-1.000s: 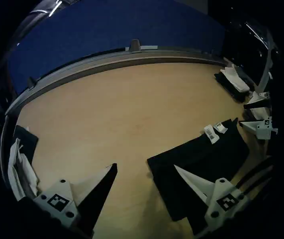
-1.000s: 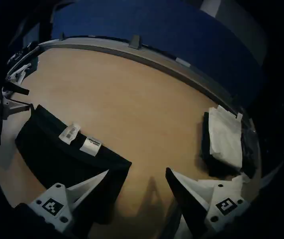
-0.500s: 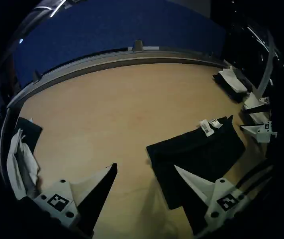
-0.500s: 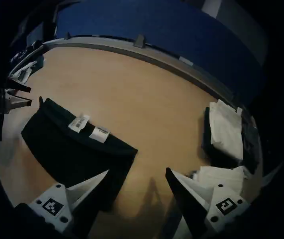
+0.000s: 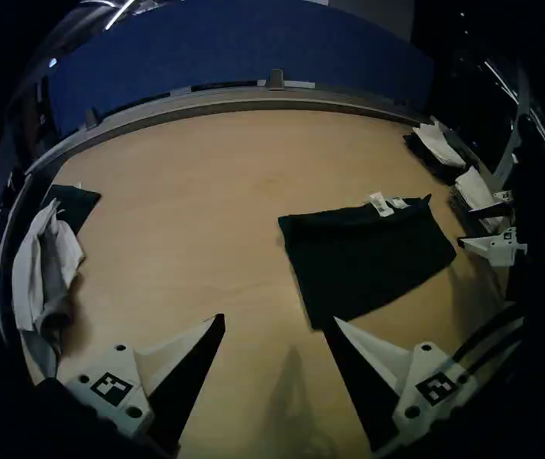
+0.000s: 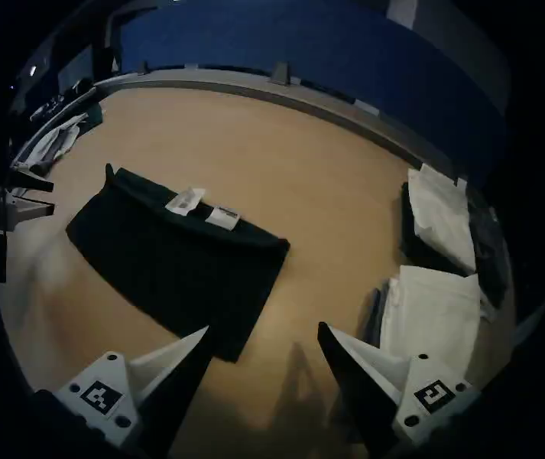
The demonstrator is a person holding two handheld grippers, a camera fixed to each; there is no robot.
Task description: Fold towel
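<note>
White and grey cloth was seen heaped well to the left of the towel, at the edge of the table. Next came the left gripper, held with its fingers spread and nothing between them. From it the towel lay ahead and to the right, with the near corner just beside the gripper. The towel itself, dark and already folded to a rectangle with tags at its far edge, was laid flat on the bare wood. Its long axis ran from one gripper toward the other. To the right of the towel the right gripper was likewise held spread and empty, with the towel ahead and to its left. Neither gripper could be judged clearly the nearer; each was faced with one short end. Nothing was found lying on the towel or between it and either tool. Folded white stacks were set well to the right of the towel and were judged clear of a fold along its length.
</note>
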